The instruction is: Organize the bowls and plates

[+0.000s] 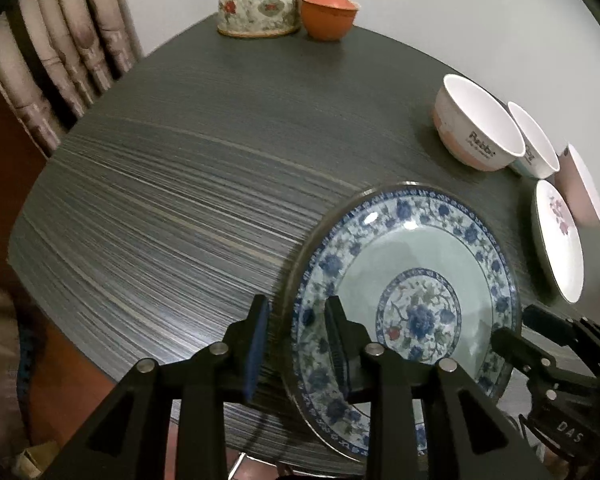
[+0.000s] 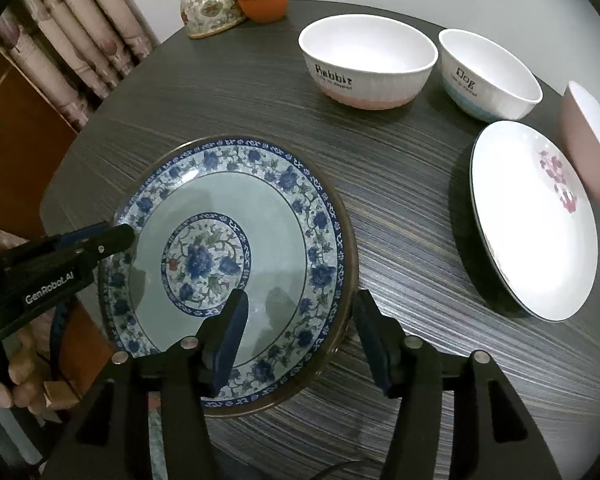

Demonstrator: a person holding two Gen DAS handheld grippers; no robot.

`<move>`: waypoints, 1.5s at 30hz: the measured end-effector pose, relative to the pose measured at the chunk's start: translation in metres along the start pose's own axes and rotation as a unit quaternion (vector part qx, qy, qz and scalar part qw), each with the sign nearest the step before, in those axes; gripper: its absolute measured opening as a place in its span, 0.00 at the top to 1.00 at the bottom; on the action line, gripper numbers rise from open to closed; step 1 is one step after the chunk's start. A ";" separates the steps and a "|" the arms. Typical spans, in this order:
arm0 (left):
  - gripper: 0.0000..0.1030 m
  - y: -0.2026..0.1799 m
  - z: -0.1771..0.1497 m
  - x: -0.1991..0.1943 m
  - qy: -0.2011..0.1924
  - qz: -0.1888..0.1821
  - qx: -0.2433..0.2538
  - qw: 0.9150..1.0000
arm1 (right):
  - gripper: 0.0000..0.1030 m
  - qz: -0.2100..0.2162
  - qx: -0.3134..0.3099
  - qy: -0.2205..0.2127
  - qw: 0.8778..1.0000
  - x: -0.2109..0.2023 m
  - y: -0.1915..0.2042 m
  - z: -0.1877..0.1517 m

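On our left gripper [image 2: 118,230] we read "GenRobot.AI"; "DAS" shows on our right gripper [image 1: 512,326]. Ahead of the right gripper [image 2: 300,320], the white bowl with pink base [image 2: 366,64] says "Rabbit" and the white bowl with blue base [image 2: 488,76] says "Dog".

Our left gripper [image 1: 298,320] is partly open, its jaws straddling the near-left rim of the round blue-and-white floral porcelain plate [image 1: 404,276] on the dark striped table [image 1: 172,200]. Our right gripper is wide open astride the plate's [image 2: 228,268] near rim; whether the pads touch, we cannot tell.

Only the right view shows "Dog" and the full white flowered plate [image 2: 532,224].
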State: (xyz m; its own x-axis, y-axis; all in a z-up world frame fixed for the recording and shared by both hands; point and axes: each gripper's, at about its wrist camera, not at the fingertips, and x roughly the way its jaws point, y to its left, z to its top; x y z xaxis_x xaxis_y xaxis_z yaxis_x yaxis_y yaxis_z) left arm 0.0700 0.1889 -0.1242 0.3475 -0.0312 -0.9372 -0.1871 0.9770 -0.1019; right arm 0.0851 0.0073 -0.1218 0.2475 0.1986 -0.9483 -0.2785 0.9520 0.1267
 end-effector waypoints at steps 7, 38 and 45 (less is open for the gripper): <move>0.64 -0.002 0.002 -0.020 -0.042 0.034 -0.003 0.999 | 0.49 -0.002 0.009 -0.031 0.999 -0.017 -0.009 -0.008; 0.41 -0.215 0.018 -0.025 -0.102 -0.106 0.125 0.981 | 0.48 -0.057 0.149 -0.178 0.971 -0.101 -0.199 -0.068; 0.41 -0.238 0.032 0.012 -0.061 -0.108 0.124 0.984 | 0.50 -0.048 0.176 -0.158 0.970 -0.081 -0.239 -0.058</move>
State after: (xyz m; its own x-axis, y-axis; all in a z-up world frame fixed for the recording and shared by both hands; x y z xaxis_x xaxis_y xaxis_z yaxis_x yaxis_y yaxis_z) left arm 0.1477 -0.0373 -0.1008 0.4657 -0.2338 -0.8535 0.1284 0.9721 -0.1962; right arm 0.0781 -0.2494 -0.0923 0.5450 0.1145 -0.8306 0.0801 0.9790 0.1876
